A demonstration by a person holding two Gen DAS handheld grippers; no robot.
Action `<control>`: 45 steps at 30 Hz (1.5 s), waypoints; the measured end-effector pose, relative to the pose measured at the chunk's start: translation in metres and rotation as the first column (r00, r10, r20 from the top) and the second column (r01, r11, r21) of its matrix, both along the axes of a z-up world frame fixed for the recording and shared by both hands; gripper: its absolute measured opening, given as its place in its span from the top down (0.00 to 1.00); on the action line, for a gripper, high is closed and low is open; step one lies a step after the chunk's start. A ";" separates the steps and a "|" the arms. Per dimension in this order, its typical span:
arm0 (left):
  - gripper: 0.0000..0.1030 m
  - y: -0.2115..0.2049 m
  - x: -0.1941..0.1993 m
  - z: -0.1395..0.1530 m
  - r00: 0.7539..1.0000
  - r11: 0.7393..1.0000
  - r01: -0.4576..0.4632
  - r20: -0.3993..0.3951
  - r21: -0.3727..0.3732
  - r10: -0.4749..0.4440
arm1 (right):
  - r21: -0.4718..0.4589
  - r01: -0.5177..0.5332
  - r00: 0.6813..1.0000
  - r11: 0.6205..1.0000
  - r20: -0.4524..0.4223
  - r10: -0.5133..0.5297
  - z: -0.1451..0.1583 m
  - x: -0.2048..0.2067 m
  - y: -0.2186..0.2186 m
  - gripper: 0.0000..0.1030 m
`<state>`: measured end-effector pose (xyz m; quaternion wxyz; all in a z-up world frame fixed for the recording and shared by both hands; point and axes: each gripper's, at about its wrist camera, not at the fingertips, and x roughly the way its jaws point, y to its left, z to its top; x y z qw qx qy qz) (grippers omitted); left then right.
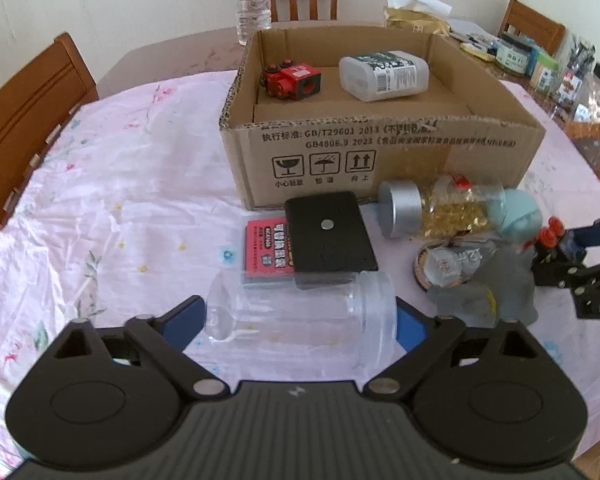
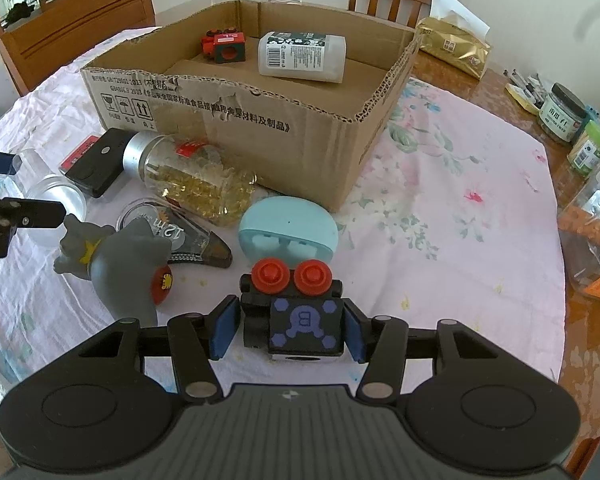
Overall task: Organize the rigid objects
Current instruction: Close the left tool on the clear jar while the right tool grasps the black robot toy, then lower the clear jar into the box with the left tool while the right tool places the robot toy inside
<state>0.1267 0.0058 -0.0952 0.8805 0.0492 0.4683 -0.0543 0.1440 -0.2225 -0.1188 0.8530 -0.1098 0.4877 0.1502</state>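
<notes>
Two grippers work the clutter in front of the box.

The right gripper is clenched on a black block toy with two red knobs and a purple-marked face, near the table's front edge; stiff and light, it looks best held by its flat sides. The left gripper straddles a clear, empty plastic jar lying on its side; whether its pads press I cannot tell. The jar looks slippery and light. Beyond, the open cardboard box holds a red block toy and a white labelled bottle.
</notes>
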 end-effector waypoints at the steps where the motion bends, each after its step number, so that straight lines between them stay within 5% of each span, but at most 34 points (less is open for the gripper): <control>1: 0.11 0.001 0.001 0.000 1.000 1.000 -0.001 -0.002 -0.007 0.001 | -0.002 0.002 1.000 1.000 -0.001 -0.002 0.000 0.000 0.000 0.44; 18: 0.11 0.004 -0.003 0.050 0.989 0.989 0.148 -0.024 0.028 -0.147 | -0.005 -0.001 1.000 1.000 0.003 0.001 0.042 -0.001 -0.009 0.46; 31: 0.11 -0.011 0.035 0.107 0.963 0.970 0.240 0.117 0.030 -0.242 | 0.051 -0.076 0.990 0.996 0.122 0.069 0.107 0.017 0.003 0.46; 45: 0.11 -0.015 0.111 0.082 0.965 0.978 0.207 0.169 -0.022 -0.200 | 0.047 -0.039 0.983 0.998 0.179 0.031 0.124 0.053 0.026 0.46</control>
